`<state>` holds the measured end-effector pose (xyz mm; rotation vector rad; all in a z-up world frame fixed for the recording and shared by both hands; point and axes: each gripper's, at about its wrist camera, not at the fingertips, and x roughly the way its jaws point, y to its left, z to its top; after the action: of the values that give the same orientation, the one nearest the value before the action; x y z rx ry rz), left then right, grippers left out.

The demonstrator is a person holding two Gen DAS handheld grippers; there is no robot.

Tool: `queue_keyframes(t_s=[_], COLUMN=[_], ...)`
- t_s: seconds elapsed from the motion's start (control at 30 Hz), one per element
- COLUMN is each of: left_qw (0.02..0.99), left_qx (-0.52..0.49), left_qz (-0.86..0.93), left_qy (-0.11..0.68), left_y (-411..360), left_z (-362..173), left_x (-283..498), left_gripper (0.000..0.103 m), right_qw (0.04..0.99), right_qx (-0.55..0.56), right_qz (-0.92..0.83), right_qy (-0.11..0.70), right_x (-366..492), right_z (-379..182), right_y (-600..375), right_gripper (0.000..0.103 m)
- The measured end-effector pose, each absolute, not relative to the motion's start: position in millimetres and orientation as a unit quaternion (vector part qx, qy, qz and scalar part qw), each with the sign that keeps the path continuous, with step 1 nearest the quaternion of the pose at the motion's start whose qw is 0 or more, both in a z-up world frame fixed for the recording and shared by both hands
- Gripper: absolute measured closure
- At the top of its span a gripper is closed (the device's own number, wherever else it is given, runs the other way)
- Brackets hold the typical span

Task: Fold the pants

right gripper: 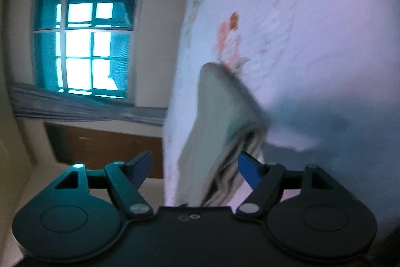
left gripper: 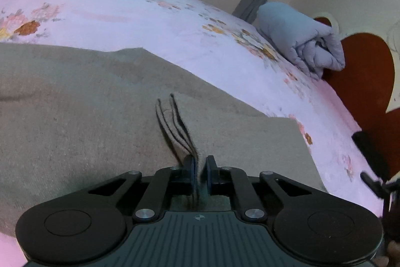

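Observation:
The grey-beige pants (left gripper: 95, 116) lie spread on the floral bedsheet (left gripper: 112, 9). My left gripper (left gripper: 200, 167) is nearly shut on a pinched ridge of the pants' fabric edge (left gripper: 180, 126), which runs between the jaws. In the right wrist view, which is rolled on its side, my right gripper (right gripper: 195, 164) is open, and a folded end of the pants (right gripper: 220, 116) lies between its blue pads (right gripper: 248, 169) without being clamped.
A rolled pale-blue quilt (left gripper: 302, 39) lies at the far right of the bed against a red heart-shaped headboard (left gripper: 362, 66). A window (right gripper: 85, 49) with grey curtains and a brown cabinet (right gripper: 105, 144) are beyond the bed edge. A dark object (left gripper: 372, 159) sits at the right.

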<state>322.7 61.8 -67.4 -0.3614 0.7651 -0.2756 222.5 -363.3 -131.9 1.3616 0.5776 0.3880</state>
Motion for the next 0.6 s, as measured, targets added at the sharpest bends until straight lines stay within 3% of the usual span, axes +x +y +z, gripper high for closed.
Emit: queue_keyframes(t_s=[0.1, 0.13, 0.17, 0.23, 0.3, 0.33, 0.4, 0.43, 0.57, 0.6], left_qw=[0.902, 0.902, 0.901, 0.902, 0.903, 0.899, 0.893, 0.892, 0.893, 0.894], left_qx=[-0.177, -0.179, -0.175, -0.152, -0.141, -0.161, -0.187, -0.188, -0.195, -0.196], left_qz=[-0.129, -0.127, -0.13, -0.125, -0.123, -0.122, -0.125, -0.129, -0.128, -0.126], left_qy=[0.373, 0.373, 0.374, 0.385, 0.387, 0.388, 0.39, 0.389, 0.385, 0.384], left_y=[61, 62, 62, 56, 56, 61, 69, 70, 71, 70], left_z=[-69, -70, -71, -79, -90, -95, -98, -99, -102, -103], left_x=[325, 325, 326, 329, 332, 333, 335, 334, 333, 333], left_gripper=[0.094, 0.094, 0.094, 0.093, 0.089, 0.088, 0.088, 0.088, 0.087, 0.086], right_qw=[0.722, 0.728, 0.748, 0.744, 0.754, 0.758, 0.755, 0.759, 0.816, 0.821], right_qx=[0.619, 0.615, 0.602, 0.611, 0.593, 0.586, 0.58, 0.571, 0.487, 0.481], right_qz=[0.155, 0.141, 0.106, 0.108, 0.092, 0.082, 0.079, 0.086, 0.171, 0.181], right_qy=[0.267, 0.267, 0.26, 0.247, 0.266, 0.274, 0.296, 0.302, 0.259, 0.249], right_x=[231, 234, 234, 236, 237, 237, 235, 231, 215, 221], right_z=[-136, -137, -135, -138, -139, -137, -130, -122, -68, -62], right_y=[-360, -361, -364, -368, -366, -364, -363, -363, -348, -346], right_gripper=[0.037, 0.054, 0.061, 0.062, 0.074, 0.076, 0.072, 0.059, 0.053, 0.043])
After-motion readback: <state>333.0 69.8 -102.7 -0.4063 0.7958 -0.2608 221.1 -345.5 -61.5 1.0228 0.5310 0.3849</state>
